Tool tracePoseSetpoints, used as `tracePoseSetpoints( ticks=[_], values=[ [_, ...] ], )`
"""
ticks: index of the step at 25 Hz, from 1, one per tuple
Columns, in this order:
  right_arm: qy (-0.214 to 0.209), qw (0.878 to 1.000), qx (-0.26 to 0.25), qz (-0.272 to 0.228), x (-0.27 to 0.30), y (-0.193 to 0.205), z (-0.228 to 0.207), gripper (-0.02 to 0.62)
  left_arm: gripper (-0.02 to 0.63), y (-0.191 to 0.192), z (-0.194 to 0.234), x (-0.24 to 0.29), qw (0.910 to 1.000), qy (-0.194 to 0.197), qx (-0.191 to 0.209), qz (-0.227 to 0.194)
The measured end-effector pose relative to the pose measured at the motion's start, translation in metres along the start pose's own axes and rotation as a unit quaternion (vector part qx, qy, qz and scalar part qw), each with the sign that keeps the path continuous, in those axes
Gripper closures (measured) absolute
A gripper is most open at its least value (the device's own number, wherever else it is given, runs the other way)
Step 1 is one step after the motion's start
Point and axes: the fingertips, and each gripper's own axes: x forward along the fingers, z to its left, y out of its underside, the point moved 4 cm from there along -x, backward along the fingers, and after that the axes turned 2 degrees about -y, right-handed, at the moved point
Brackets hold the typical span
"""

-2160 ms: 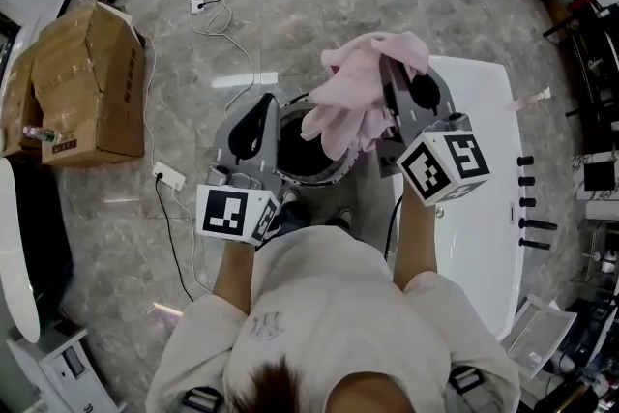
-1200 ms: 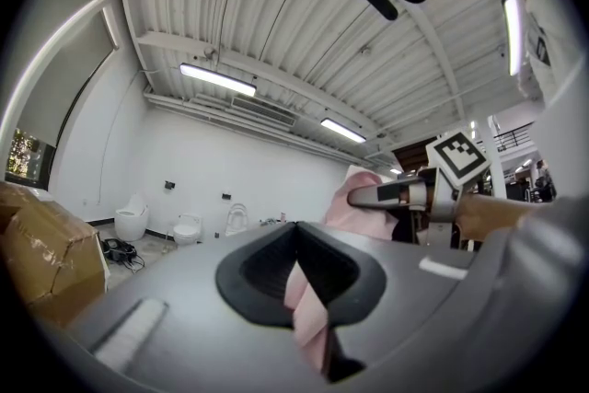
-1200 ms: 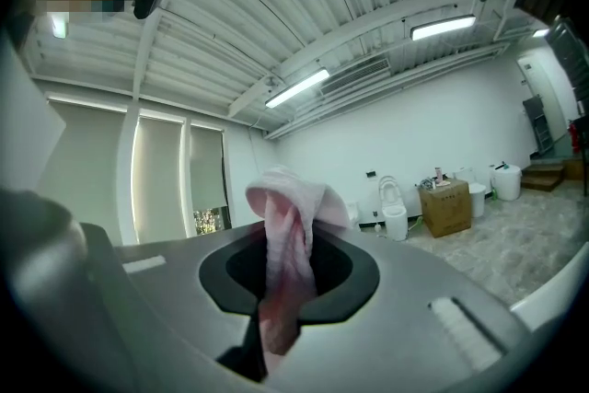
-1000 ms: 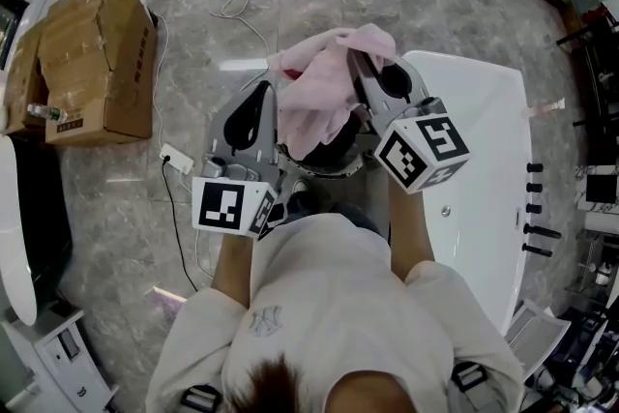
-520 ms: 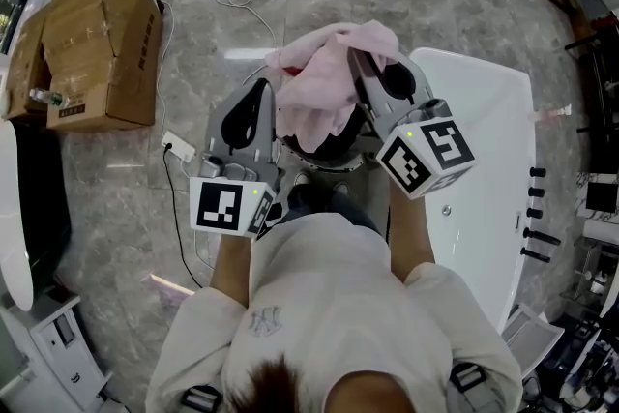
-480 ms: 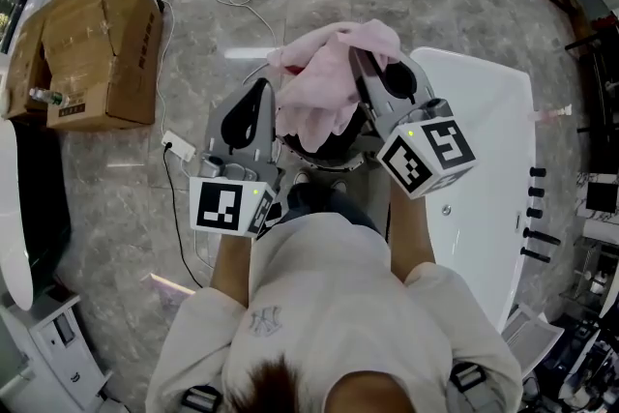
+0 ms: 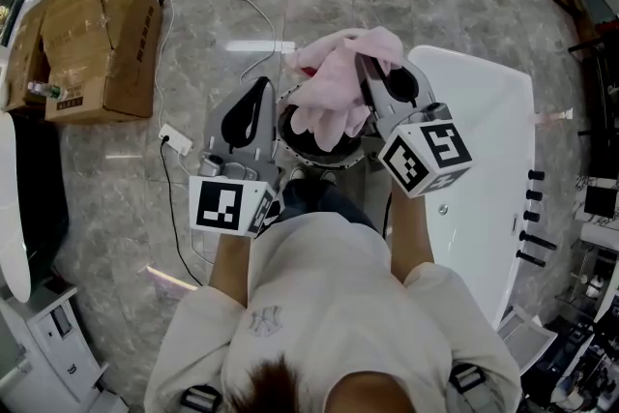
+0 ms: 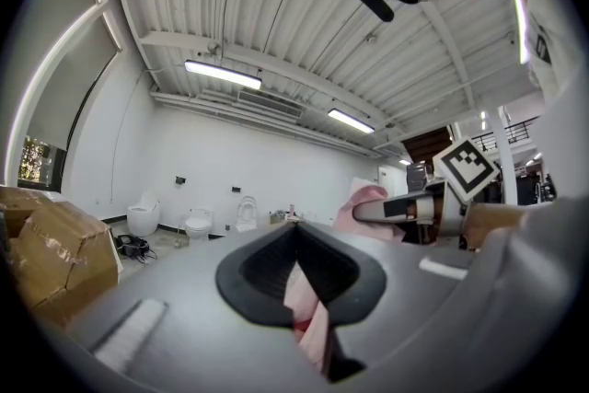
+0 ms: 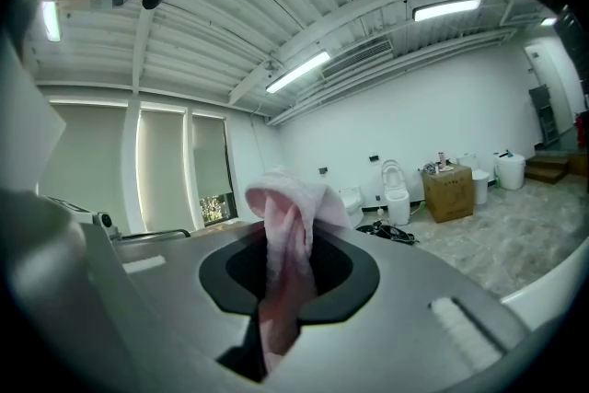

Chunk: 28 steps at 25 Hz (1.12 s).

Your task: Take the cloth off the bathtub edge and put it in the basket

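Two grippers are level, side by side. The right gripper (image 9: 276, 239) has its jaws nearly together, clamped on the pink cloth (image 7: 338, 82). The cloth bulges above the jaws and trails down between them. The left gripper (image 8: 296, 230) has its jaws drawn to a narrow slit. A strip of pink shows in that slit, and whether the pads press on it cannot be told. The cloth is off the bathtub (image 7: 479, 160) edge, and its lower folds hang over the opening of the basket (image 7: 321, 162). The basket stands on the floor (image 7: 126, 208) between the two grippers, just beside the bathtub's near-left edge. A cardboard box (image 7: 97, 34) sits well apart at the floor's far-left side.
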Motion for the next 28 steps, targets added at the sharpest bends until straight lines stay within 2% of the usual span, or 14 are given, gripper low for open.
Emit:
tracePoseSetpoints(
  ticks=[10,18,28],
  values=[
    [-0.017,0.999,0.018,0.024,0.001,0.023,-0.026,0.554,0.593,0.011,-0.016,0.022,0.9998,-0.008,0.003,0.019],
    [-0.024,0.998,0.028,0.048,0.006,0.053,-0.029,0.554,0.594,0.027,-0.015,0.025,0.9992,-0.013,-0.005,0.037],
    [-0.014,0.996,0.034,0.077,0.009,0.088,-0.038,0.554,0.594,0.037,-0.014,0.026,0.9986,-0.009,-0.008,0.052]
  ],
)
